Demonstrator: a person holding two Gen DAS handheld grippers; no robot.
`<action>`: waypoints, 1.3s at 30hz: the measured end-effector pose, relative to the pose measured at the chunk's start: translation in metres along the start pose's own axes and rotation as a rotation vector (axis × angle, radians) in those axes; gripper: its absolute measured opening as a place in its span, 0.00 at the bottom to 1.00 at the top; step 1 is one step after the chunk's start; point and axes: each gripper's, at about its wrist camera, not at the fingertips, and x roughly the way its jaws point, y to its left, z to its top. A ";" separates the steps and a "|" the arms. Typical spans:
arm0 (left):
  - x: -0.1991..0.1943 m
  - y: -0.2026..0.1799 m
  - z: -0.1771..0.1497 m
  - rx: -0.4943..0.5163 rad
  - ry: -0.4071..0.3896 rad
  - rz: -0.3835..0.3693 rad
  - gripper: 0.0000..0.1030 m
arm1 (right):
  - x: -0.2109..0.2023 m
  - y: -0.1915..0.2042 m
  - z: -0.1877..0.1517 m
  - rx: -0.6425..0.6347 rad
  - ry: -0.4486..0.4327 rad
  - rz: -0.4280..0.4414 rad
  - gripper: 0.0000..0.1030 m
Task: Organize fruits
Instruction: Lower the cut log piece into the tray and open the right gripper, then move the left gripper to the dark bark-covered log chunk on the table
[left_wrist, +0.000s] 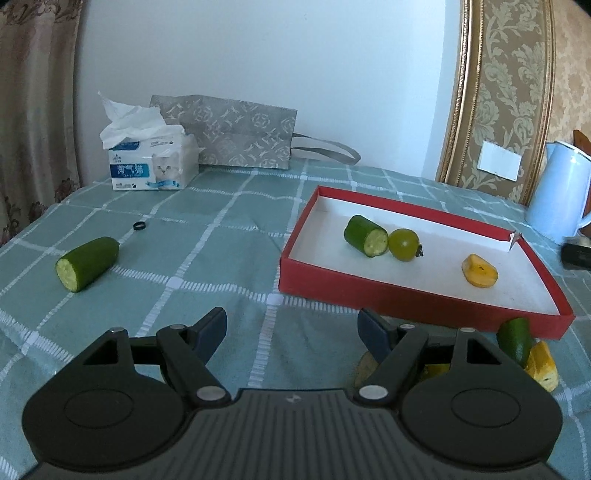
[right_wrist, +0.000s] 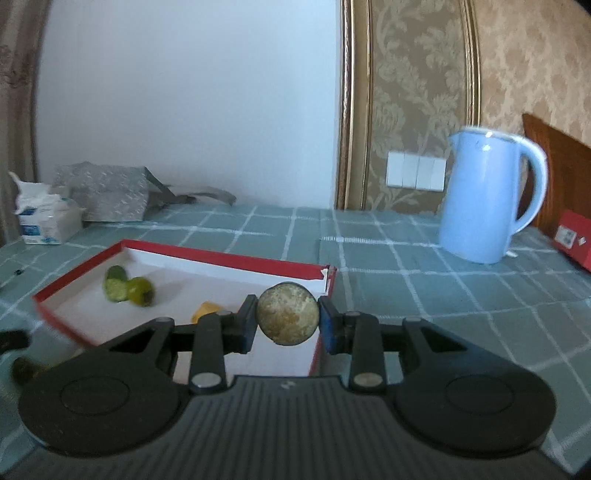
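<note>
The left wrist camera sits low over the worktop (left_wrist: 229, 236), facing the wall, with the red box (left_wrist: 406, 295) close on its right. The right wrist camera hangs at the box's (right_wrist: 221, 258) near corner, facing the same wall. Both catch the box, tissue pack (left_wrist: 151, 166) and blue kettle (right_wrist: 484, 199).

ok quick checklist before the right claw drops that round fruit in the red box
1. Grip: right claw shut on the round brownish fruit, pads on both sides: ok.
2. Position: fruit appears over the red box near its right corner: ok, though height cannot tell.
3. Landing spot: white floor beside the yellow piece looks free: ok.
4. Fruit already inside: cucumber piece and green round fruit sit far left: ok.
5. Left claw open, outside the box: ok.
6. Blue jug stands away to the right: ok.
</note>
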 end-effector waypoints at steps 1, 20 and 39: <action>0.001 0.000 0.000 -0.002 0.007 -0.002 0.76 | 0.012 0.001 0.002 -0.008 0.023 -0.007 0.31; 0.002 -0.005 -0.002 0.026 0.015 -0.013 0.77 | -0.035 -0.019 -0.032 0.125 -0.064 -0.004 0.95; -0.025 -0.028 -0.024 0.085 -0.032 -0.095 0.83 | -0.053 -0.026 -0.056 0.138 -0.045 -0.039 1.00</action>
